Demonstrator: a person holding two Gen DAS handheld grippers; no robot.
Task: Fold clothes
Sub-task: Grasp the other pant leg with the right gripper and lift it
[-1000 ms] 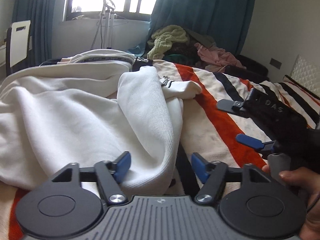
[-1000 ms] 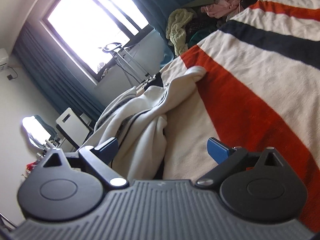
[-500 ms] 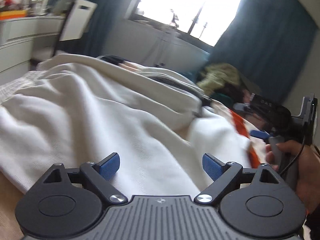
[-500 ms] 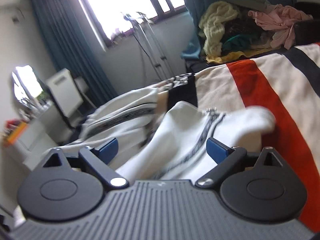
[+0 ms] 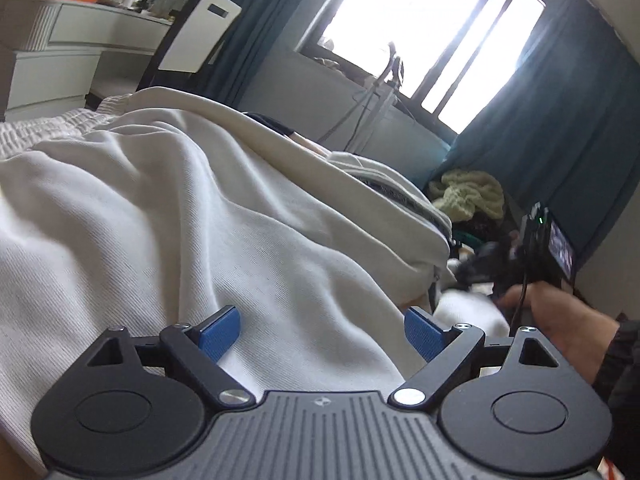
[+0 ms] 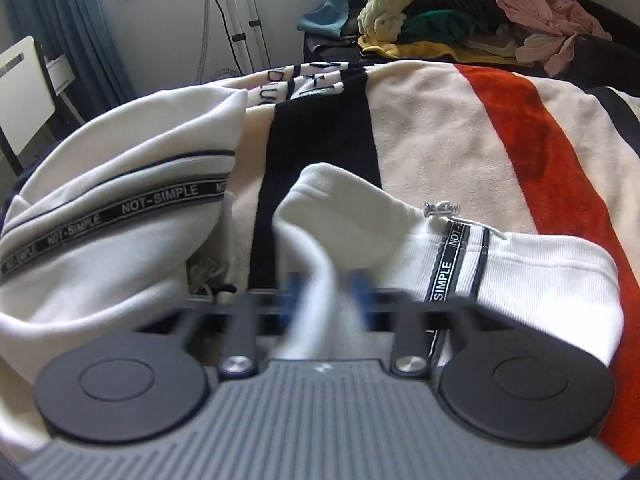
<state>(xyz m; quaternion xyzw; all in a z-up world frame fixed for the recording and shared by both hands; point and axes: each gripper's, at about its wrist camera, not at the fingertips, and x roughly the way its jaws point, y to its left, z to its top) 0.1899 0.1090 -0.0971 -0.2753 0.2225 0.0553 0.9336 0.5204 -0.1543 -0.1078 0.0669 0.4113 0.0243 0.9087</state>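
Right wrist view: we see the right gripper (image 6: 326,292) with its blue pads blurred and drawn close together, clenched on a raised fold of the white garment (image 6: 120,264).
Garment, position: we find the white garment heaped on the striped blanket (image 6: 460,128), its bulk toward the blanket's left edge, one sleeve (image 6: 532,272) lying out to the right across the cream band and reaching the red stripe.
Garment, markings: we read a black tape printed NOT-SIMPLE along the body and across the sleeve; a white drawcord with a metal tip (image 6: 440,209) lies on the sleeve.
Left wrist view: we see the left gripper (image 5: 320,334) with jaws spread wide, released, the pads apart above the white cloth (image 5: 168,216) and nothing pinched between them.
Person: we note a hand (image 5: 560,316) in a dark sleeve at the right of the left wrist view, gripping the handle of the other tool.
Beyond the blanket's far edge: a clothes pile (image 6: 460,8), teal curtains (image 5: 560,92), a bright window (image 5: 432,24), a white chair (image 5: 196,36).
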